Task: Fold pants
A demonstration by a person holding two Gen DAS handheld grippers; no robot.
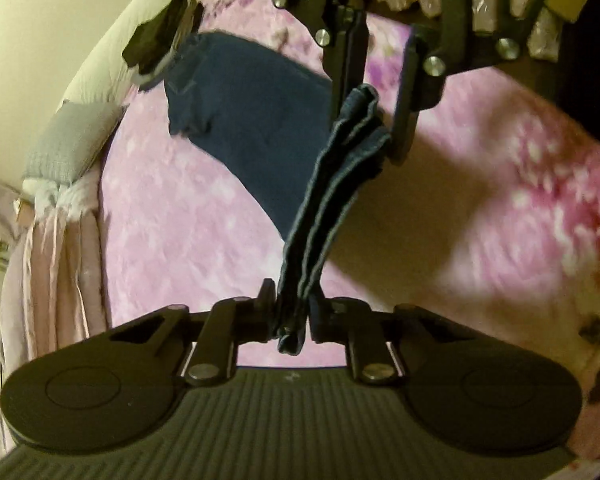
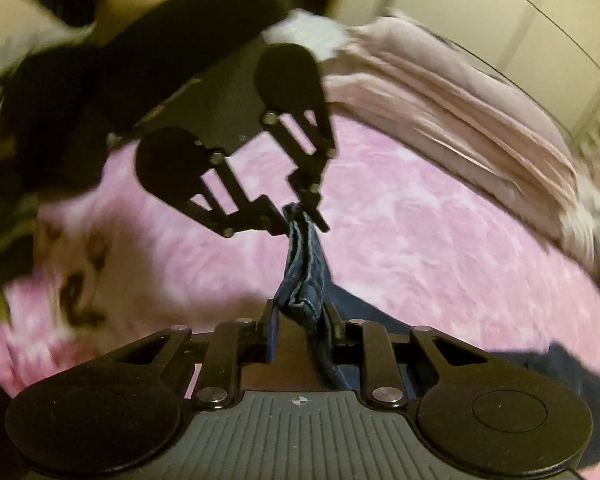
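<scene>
I am holding the pants point(image 1: 240, 120) up over the bed point(image 1: 180, 220). They are dark blue. One bunched edge point(image 1: 332, 200) is stretched like a strap between my two tools, and the rest is hanging down and lying on the pink flowery cover. I am keeping that edge tight so the cloth is staying straight for a fold.

My left hand-held gripper point(image 1: 292, 320) is pinching one end of the edge, jaws nearly together. My right hand-held gripper point(image 2: 300, 320) is squeezing the other end the same way. The two are facing each other, near, with only the strap between them.

Folded pink bedding point(image 2: 440, 120) is sitting at the far side of the bed, well apart from the pants.
</scene>
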